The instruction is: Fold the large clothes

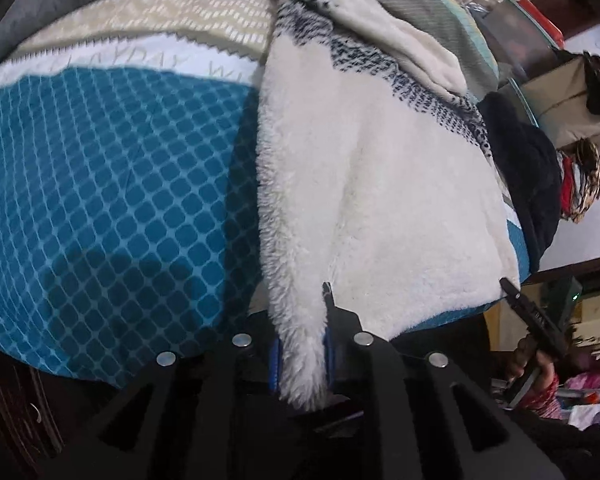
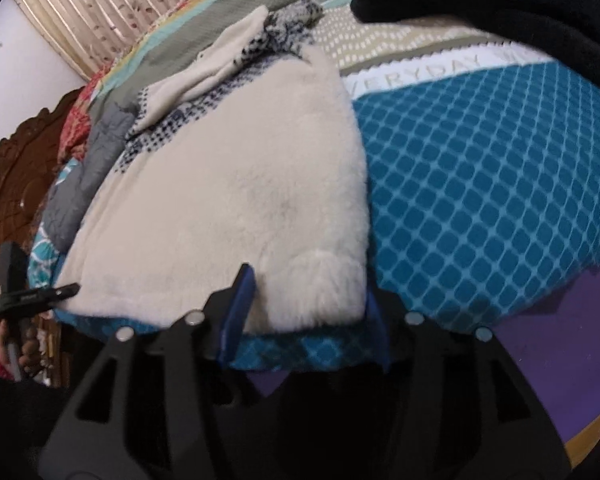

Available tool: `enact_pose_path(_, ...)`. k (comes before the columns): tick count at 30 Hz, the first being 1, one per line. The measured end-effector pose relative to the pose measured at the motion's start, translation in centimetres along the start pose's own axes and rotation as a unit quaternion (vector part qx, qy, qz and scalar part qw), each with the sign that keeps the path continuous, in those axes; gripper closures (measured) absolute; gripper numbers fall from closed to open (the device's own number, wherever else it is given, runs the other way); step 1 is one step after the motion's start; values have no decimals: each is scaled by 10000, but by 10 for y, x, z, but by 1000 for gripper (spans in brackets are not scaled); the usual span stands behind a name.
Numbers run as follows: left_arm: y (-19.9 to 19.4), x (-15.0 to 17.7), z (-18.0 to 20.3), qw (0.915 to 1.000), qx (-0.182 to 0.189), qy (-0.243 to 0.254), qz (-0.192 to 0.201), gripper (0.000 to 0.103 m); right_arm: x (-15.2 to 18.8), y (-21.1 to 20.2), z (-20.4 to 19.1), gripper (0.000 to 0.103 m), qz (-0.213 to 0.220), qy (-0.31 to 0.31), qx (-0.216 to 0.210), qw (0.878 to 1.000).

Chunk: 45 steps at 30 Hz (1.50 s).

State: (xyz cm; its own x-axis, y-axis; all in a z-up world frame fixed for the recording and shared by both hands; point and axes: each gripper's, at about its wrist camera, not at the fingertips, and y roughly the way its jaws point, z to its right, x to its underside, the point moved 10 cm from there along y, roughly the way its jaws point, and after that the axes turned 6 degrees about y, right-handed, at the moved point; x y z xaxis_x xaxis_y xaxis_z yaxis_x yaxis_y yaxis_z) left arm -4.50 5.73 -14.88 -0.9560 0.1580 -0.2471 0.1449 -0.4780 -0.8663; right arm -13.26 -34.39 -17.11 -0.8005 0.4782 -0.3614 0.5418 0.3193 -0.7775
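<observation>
At the bottom centre of the left wrist view, the left gripper (image 1: pixel 300 356) has its jaws clamped on the hanging corner of a cream fleece garment (image 1: pixel 364 184), which lies across a teal checked bedspread (image 1: pixel 112 184).

Low in the right wrist view, the right gripper (image 2: pixel 306 320) frames the fleece's near corner, jaws apart and not pinching it.
</observation>
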Motion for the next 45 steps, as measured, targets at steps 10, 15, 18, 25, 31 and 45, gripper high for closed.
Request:
enact_pose_path(10,-14,-18,0,9996,197,-149,150,69,-16,-2,-21,89,-14,-412,-184,9990)
enact_pose_path(15,9,-7,-13,9992,-362,-63,-161,69,-6,16,-6,89,-282,-127,-132,9994)
enact_pose_path(18,11,-8,-7,9972,-694,236,-117,69,-4,17,-6,89,-318,-137,-118,9993)
enact_pose_path(25,14,-8,-4,9934,-1037,478,61,69,0,17,-3,89,-371,-113,89,9992)
enact_pose_path(31,15,-9,5,9871,-1368,819,150,68,4,15,-3,89,-346,-90,190,9992)
enact_pose_path(45,11,-4,4,9851,-1474,847,276,67,-6,-4,-10,78,26,-305,365,9989)
